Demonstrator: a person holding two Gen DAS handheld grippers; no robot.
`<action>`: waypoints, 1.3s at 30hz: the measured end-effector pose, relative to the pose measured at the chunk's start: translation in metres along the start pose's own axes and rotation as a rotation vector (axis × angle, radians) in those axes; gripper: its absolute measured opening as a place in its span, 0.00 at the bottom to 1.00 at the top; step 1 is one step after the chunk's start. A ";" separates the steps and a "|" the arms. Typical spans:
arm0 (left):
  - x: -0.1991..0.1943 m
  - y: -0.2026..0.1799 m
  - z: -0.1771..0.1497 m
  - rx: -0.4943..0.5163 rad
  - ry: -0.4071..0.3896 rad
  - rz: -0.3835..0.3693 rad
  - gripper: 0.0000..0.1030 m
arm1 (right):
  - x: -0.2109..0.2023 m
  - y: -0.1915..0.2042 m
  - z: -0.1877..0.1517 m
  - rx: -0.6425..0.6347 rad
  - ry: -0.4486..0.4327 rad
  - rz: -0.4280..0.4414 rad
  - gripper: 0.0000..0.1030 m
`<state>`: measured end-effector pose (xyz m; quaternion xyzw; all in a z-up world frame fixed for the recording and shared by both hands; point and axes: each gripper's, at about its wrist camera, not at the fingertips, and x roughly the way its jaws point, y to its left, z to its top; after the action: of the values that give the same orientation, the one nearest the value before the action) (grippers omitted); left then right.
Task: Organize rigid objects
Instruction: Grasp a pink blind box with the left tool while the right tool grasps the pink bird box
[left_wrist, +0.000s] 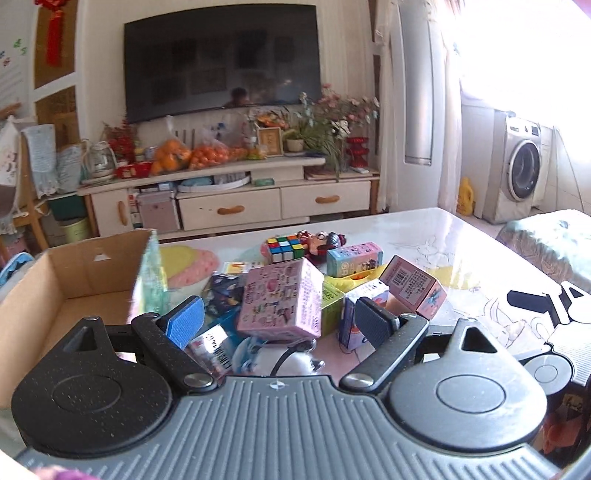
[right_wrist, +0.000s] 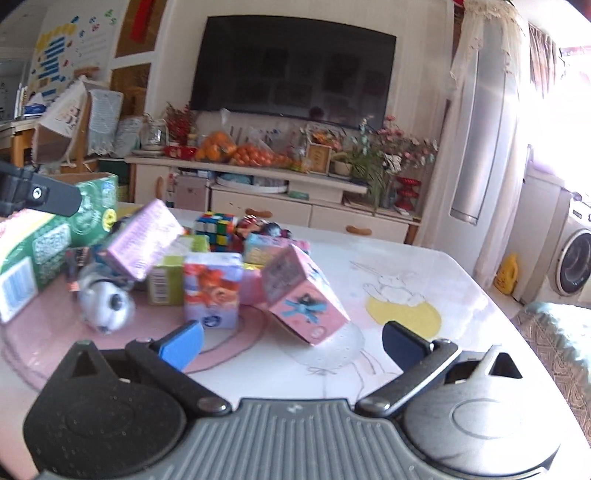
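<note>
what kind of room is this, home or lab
Most likely a home living room. A large wall-mounted TV hangs over a cream cabinet loaded with oranges and flowers, and a washing machine stands by the bright window.

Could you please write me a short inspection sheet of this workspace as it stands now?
Surface: white table with rabbit drawings.
Job's things: cardboard box open at the table's left; pink box, Rubik's cube, tilted pink carton in a loose pile.
Clutter: green packet, small figurine.
Grippers: left gripper open, right gripper open, both empty.
Cables: nothing seen.
Surroundings: television, washing machine.
</note>
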<state>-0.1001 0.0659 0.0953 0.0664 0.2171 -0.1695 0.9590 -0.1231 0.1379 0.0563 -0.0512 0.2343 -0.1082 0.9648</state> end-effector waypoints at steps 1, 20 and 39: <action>0.009 -0.003 0.003 0.005 0.009 -0.014 1.00 | 0.007 -0.005 0.000 0.007 0.011 -0.001 0.99; 0.117 0.022 0.029 -0.033 0.215 -0.139 1.00 | 0.089 -0.078 0.027 0.369 0.123 0.238 0.99; 0.124 0.023 0.024 -0.079 0.268 -0.035 0.99 | 0.113 -0.073 0.027 0.396 0.222 0.295 0.75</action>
<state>0.0228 0.0460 0.0634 0.0467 0.3508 -0.1669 0.9203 -0.0262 0.0418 0.0409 0.1855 0.3178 -0.0152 0.9297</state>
